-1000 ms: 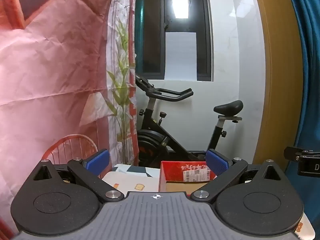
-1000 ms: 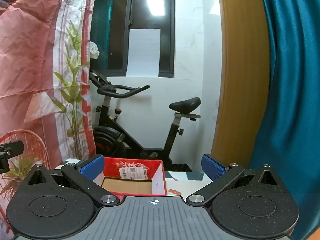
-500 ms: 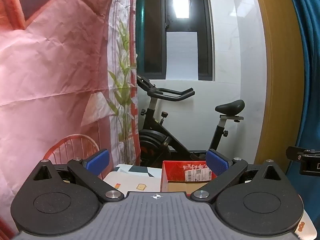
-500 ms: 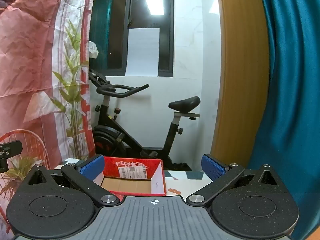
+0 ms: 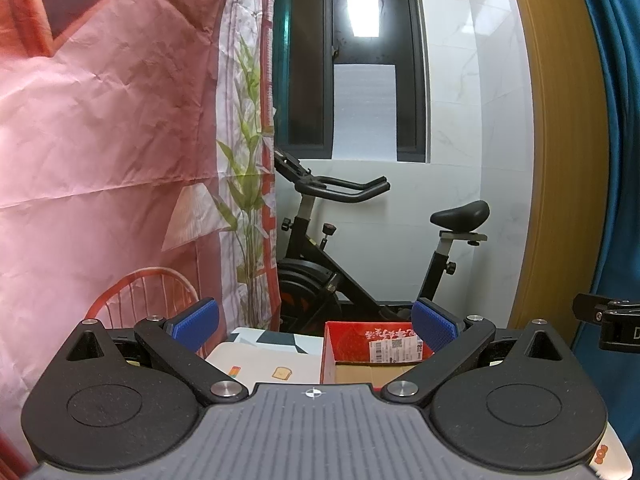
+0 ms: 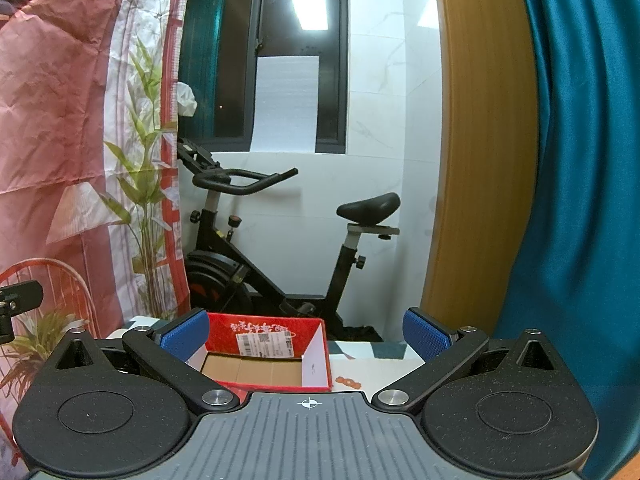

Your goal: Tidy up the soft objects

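Left wrist view, from left to right: a creased pink printed backdrop (image 5: 104,152) with a drawn red chair and bamboo stalks fills the left side; beside it stands a black exercise bike (image 5: 360,248) under a dark window (image 5: 348,68) that reflects a ceiling light; a wooden door frame (image 5: 560,140) and a teal curtain (image 5: 616,120) close the right edge. The left gripper (image 5: 314,322) holds its blue-padded fingers (image 5: 194,320) wide apart with nothing between them; beyond them lies a pale table mat (image 5: 260,364) printed with small food pictures, one a slice of toast. Just right of that sits an open red cardboard box (image 5: 352,344), its far wall bearing gold characters too small to read and a white shipping label with barcode and QR code; part of the other tool pokes in at the right edge, showing a single letter "D".

Right wrist view: the right gripper (image 6: 306,332) is likewise spread wide and empty. Only here is the red box's (image 6: 264,332) bare brown floor plainly seen, along with its white inner right wall, and nothing soft lies in it; a small orange print marks the mat (image 6: 384,368) to its right; a white crumpled thing (image 6: 186,98) hangs by the backdrop edge. No soft object shows in either view.
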`<state>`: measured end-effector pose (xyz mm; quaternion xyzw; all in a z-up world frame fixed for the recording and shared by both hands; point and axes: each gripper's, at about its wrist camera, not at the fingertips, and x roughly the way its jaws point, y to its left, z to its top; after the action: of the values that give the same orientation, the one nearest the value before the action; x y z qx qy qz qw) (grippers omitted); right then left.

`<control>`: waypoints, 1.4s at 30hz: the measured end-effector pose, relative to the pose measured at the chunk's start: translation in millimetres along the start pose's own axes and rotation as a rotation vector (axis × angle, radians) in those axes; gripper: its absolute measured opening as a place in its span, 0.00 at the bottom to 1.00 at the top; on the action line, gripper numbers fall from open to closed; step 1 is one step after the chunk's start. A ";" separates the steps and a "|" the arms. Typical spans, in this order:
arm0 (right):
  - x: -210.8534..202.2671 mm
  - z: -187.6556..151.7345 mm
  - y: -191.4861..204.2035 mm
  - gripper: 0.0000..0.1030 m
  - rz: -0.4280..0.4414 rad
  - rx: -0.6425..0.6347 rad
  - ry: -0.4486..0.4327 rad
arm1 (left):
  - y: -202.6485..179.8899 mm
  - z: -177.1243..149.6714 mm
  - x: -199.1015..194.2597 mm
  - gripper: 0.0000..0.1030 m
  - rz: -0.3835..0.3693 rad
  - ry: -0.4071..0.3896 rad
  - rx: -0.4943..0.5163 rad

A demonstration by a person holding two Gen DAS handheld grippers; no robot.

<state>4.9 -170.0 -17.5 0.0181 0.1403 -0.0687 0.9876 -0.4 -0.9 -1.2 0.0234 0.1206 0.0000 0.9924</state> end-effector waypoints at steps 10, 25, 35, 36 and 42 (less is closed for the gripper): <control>0.8 -0.7 -0.3 1.00 0.000 0.000 0.000 | 0.0 -0.3 0.4 1.00 0.000 0.000 0.000; 0.8 -0.7 -0.8 1.00 -0.001 0.000 0.002 | 0.7 -0.7 0.2 1.00 -0.001 -0.001 -0.001; 2.1 -1.8 -0.6 1.00 -0.002 0.001 0.002 | 0.8 -0.6 0.2 1.00 0.000 -0.001 -0.001; 2.1 -1.9 -0.6 1.00 -0.002 0.001 0.001 | 0.8 -0.7 0.2 1.00 -0.001 -0.001 -0.001; 2.5 -2.2 -0.7 1.00 -0.001 0.000 0.002 | 0.9 -0.8 0.3 1.00 0.000 -0.002 -0.001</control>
<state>6.6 -170.9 -20.3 0.0183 0.1411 -0.0692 0.9874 -0.2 0.0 -2.1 0.0230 0.1198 0.0001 0.9925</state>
